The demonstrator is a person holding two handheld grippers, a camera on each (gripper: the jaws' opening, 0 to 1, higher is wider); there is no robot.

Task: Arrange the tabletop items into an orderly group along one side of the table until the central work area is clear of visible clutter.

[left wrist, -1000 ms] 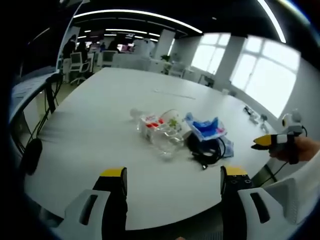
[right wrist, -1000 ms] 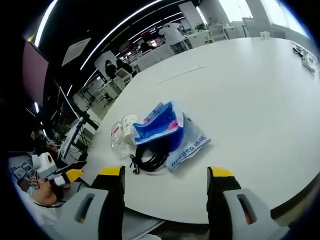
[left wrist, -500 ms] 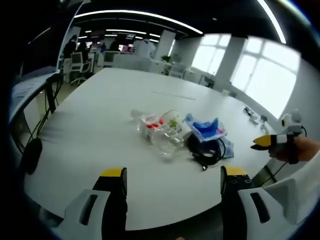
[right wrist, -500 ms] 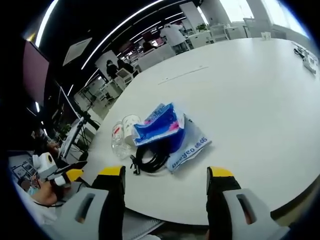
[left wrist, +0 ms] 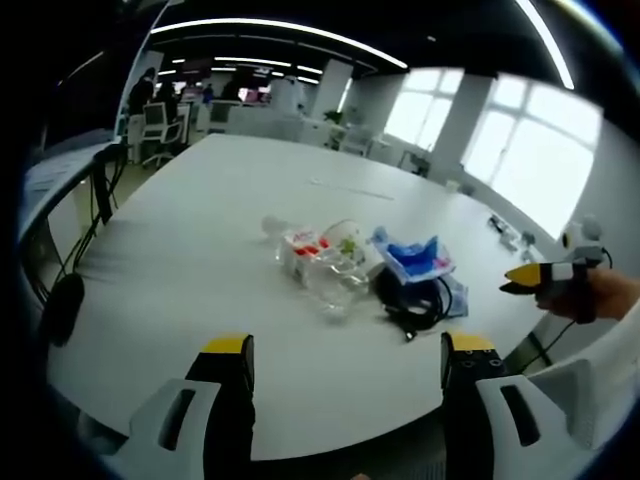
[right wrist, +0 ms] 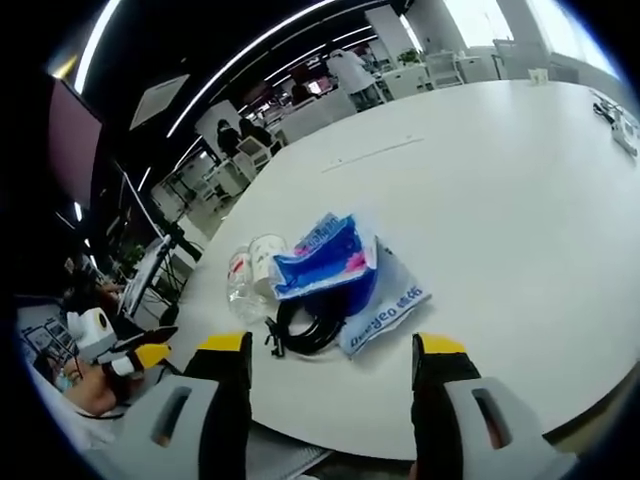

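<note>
Little heap of things near the close edge of the big white table [left wrist: 190,250]: blue bag [right wrist: 325,262], coiled black cable [right wrist: 305,325] just under it, clear bottle [left wrist: 330,275] lying down, small white box [left wrist: 303,250]. Left gripper [left wrist: 345,355] wide open, holding nothing. Right gripper [right wrist: 330,352] wide open too, empty, well short of the heap.

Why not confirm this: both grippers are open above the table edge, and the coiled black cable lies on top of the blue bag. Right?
One thing is wrong. In the right gripper view the coiled black cable lies on the table beside the blue bag, partly under its edge, not on top. Both grippers, left and right, are open.
</note>
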